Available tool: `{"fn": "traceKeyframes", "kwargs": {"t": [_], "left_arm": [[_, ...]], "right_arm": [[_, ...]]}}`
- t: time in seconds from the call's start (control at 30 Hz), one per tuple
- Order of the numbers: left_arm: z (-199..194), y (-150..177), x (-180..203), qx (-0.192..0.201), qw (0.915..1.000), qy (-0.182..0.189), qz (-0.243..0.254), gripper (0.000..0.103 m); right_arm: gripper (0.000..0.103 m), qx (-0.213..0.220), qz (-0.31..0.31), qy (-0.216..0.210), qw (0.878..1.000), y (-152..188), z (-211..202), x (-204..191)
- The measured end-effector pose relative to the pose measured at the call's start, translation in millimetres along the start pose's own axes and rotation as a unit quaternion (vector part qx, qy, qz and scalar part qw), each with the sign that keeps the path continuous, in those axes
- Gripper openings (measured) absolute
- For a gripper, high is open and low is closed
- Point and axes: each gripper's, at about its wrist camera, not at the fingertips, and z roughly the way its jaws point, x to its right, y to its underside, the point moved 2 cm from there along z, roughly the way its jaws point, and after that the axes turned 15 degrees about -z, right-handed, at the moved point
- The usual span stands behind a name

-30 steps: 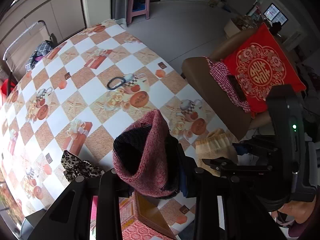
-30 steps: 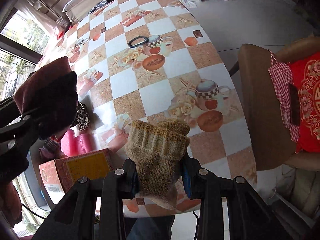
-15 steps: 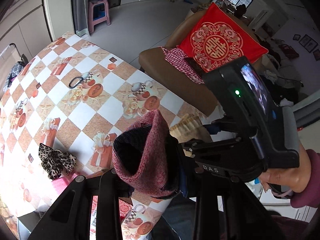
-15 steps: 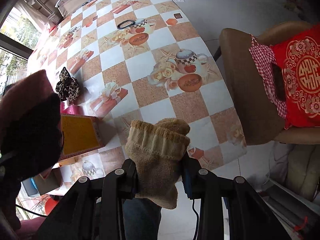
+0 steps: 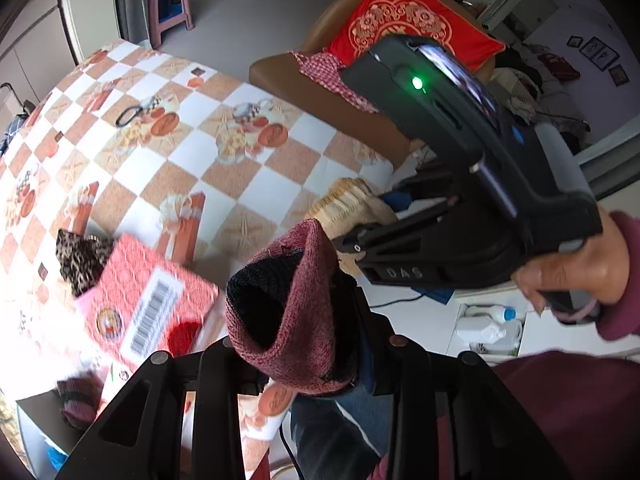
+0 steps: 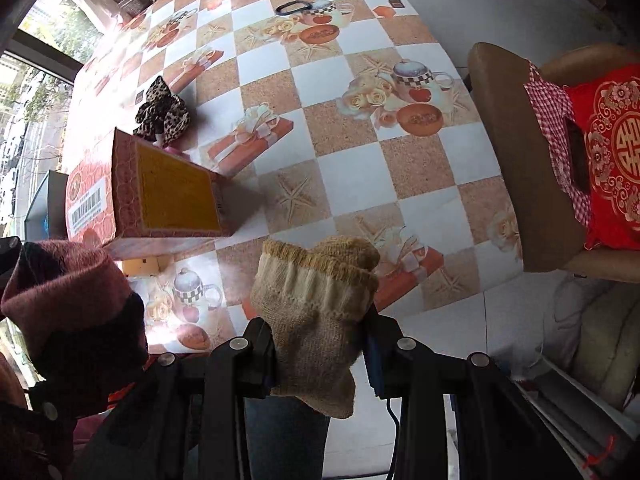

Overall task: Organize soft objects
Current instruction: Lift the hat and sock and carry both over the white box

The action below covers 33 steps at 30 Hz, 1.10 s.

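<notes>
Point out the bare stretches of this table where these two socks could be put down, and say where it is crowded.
Free: the wide patch of the table between the red box and the brown chair, and the stretch from there up to the black ring. Crowded: the left edge, where the box, the leopard-print cloth and a pink item beside them cluster.

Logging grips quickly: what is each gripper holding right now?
Left gripper: closed on the dark red knit sock.
Right gripper: closed on the tan knit sock.

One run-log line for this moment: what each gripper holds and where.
left gripper: shut on maroon knitted sock | right gripper: shut on beige knitted sock | both above table edge
</notes>
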Motion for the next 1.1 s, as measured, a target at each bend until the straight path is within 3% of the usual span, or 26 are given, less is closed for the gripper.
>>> {"fn": "traceKeyframes", "kwargs": {"t": [0.3,0.6,0.8,1.1], "left_arm": [[0,50,-31,-0.021,0.9989,-0.024,-0.035,0.037],[-16,90,-77,-0.002,0.9919,-0.051,-0.117,0.037],[-32,113,-108,0.018,0.9802,-0.066,-0.186,0.037],[-55,141,-149,0.055,0.9528,-0.078,-0.288,0.037]], "right_arm": [[0.036,-0.023,-0.07,-0.038,0.997,4,19,-55],[0.036,-0.038,-0.162,-0.053,0.985,-2,23,-109],[0.036,-0.049,-0.213,-0.061,0.974,-9,27,-141],[0.036,-0.066,-0.296,-0.062,0.951,-17,33,-184]]}}
